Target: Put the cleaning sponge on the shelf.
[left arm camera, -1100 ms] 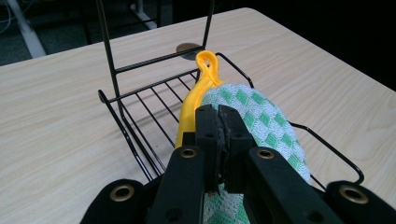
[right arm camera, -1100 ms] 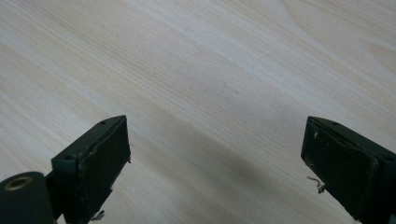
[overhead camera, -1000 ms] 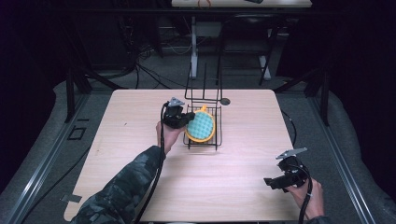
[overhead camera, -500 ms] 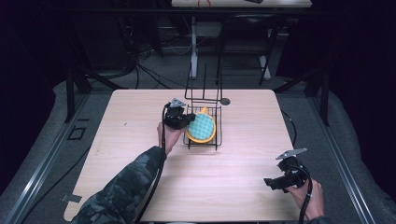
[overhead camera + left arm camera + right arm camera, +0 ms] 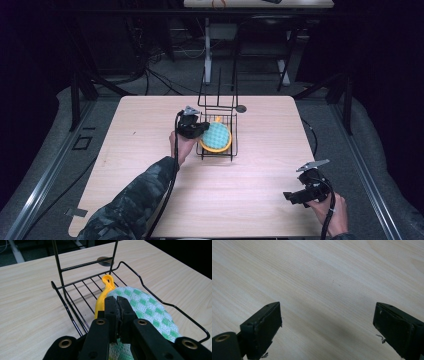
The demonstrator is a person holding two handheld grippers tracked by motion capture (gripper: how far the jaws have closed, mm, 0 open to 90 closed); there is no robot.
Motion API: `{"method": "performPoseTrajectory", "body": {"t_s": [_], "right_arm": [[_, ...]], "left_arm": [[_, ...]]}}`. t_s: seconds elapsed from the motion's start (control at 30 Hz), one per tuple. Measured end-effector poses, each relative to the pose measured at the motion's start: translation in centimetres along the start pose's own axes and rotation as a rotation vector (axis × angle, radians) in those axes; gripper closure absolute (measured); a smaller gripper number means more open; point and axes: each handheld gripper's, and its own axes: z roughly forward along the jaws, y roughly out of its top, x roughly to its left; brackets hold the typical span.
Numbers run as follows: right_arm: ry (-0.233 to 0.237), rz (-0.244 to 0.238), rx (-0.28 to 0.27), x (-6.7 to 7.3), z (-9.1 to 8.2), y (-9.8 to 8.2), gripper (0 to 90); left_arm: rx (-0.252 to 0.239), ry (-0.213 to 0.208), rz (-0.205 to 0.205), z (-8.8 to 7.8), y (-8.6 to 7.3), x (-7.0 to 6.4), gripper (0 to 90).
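While the right gripper (image 5: pixel 292 196) waits at the near right corner of the table (image 5: pixel 150 130), its jaws stand wide apart over bare wood and hold nothing. Farther in, near the middle of the table, the left gripper (image 5: pixel 117 300) has its jaws pressed together on the edge of a green checked cloth (image 5: pixel 147 308). This cloth lies over a yellow plastic piece (image 5: pixel 102 300) inside the low black wire basket (image 5: pixel 235 142). Behind the basket, its tall wire frame (image 5: pixel 220 90) stands upright, and a small dark disc (image 5: pixel 241 108) lies just beside it on the table.
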Motion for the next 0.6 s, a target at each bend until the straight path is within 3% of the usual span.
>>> {"method": "performPoseTrajectory", "body": {"t_s": [0.6], "right_arm": [[0.002,0.003,0.000,0.0,-0.1,0.0,7.9]], "left_arm": [[0.046,-0.011,-0.004,1.2,-0.6,-0.3,86.7]]}}
